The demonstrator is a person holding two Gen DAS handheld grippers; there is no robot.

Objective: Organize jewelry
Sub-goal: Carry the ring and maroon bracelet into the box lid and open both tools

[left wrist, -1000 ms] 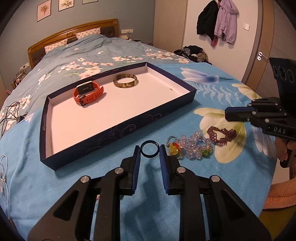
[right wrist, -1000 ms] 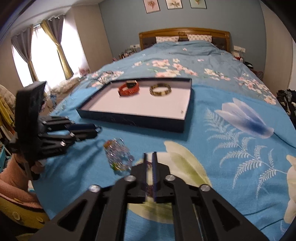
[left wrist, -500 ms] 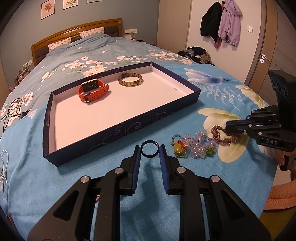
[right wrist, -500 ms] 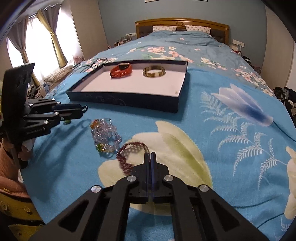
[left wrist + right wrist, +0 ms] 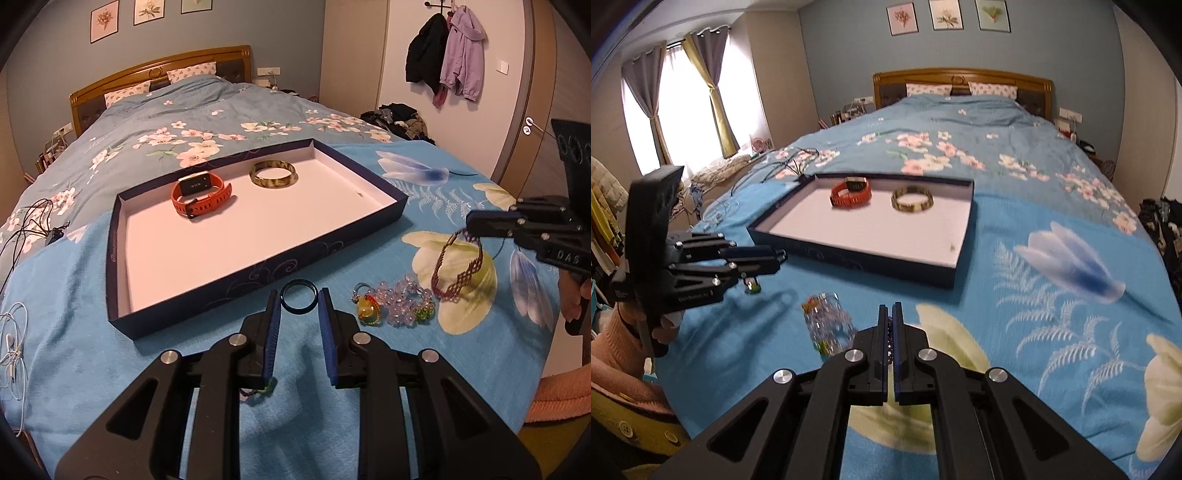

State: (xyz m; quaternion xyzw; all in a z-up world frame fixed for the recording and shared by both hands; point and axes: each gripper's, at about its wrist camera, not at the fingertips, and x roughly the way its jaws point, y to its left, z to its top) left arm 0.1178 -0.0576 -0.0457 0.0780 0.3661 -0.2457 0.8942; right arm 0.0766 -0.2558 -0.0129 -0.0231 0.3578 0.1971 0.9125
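Observation:
My left gripper (image 5: 298, 301) is shut on a dark blue ring (image 5: 298, 296), held above the bedspread just in front of the navy tray (image 5: 258, 275). My right gripper (image 5: 890, 317) is shut on a maroon beaded bracelet (image 5: 458, 264), which hangs lifted off the bed; in the right wrist view only a few beads (image 5: 889, 343) show between the pads. In the tray lie an orange watch (image 5: 201, 195) and a brown bangle (image 5: 273, 178). A clear bead bracelet (image 5: 393, 303) lies on the bedspread right of my left gripper.
The tray sits on a blue floral bedspread (image 5: 1052, 295). Cables (image 5: 14, 332) lie at the bed's left edge. A small beaded piece (image 5: 256, 390) lies under my left gripper. Clothes hang by the door (image 5: 447, 55) at the right.
My right gripper has lifted the maroon bracelet off the bed and up toward the tray. My left gripper has kept hold of the blue ring and barely moved.

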